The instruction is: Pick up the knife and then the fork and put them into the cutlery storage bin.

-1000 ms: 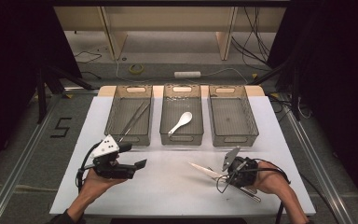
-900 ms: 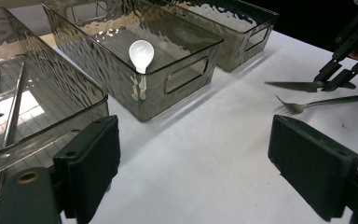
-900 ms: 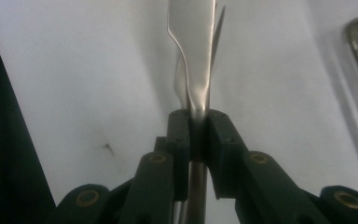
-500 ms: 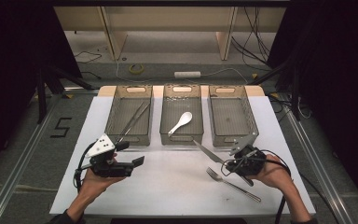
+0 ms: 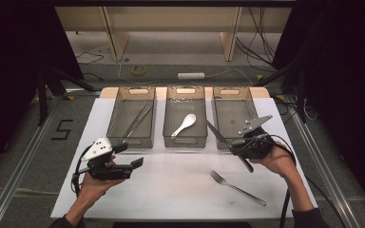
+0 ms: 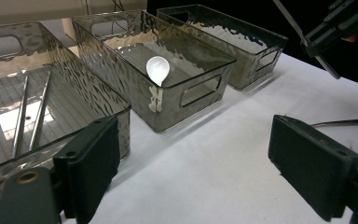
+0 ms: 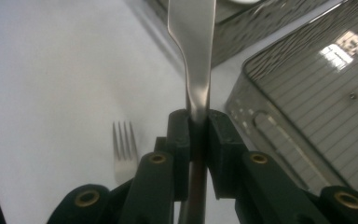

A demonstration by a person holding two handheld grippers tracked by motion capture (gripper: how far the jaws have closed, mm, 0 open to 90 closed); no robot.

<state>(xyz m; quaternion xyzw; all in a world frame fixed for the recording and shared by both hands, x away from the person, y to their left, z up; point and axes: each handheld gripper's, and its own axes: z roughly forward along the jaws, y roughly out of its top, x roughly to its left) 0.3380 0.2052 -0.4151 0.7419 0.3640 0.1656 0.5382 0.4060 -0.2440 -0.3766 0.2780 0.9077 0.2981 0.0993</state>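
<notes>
My right gripper is shut on a table knife and holds it above the mat, just in front of the right clear tray. The blade points up and to the left. In the right gripper view the knife is pinched between the jaws of that gripper, with the fork lying below on the white mat. My left gripper is open and holds nothing, near the front corner of the left tray. The fork lies on the mat at front right.
The left tray holds a pair of metal sticks. A white spoon lies in the middle tray. The right tray's floor is bare. Metal rails run along both sides of the table.
My right gripper has lifted the knife off the mat and carried it back toward the right tray, leaving the fork behind. The left gripper has barely moved.
</notes>
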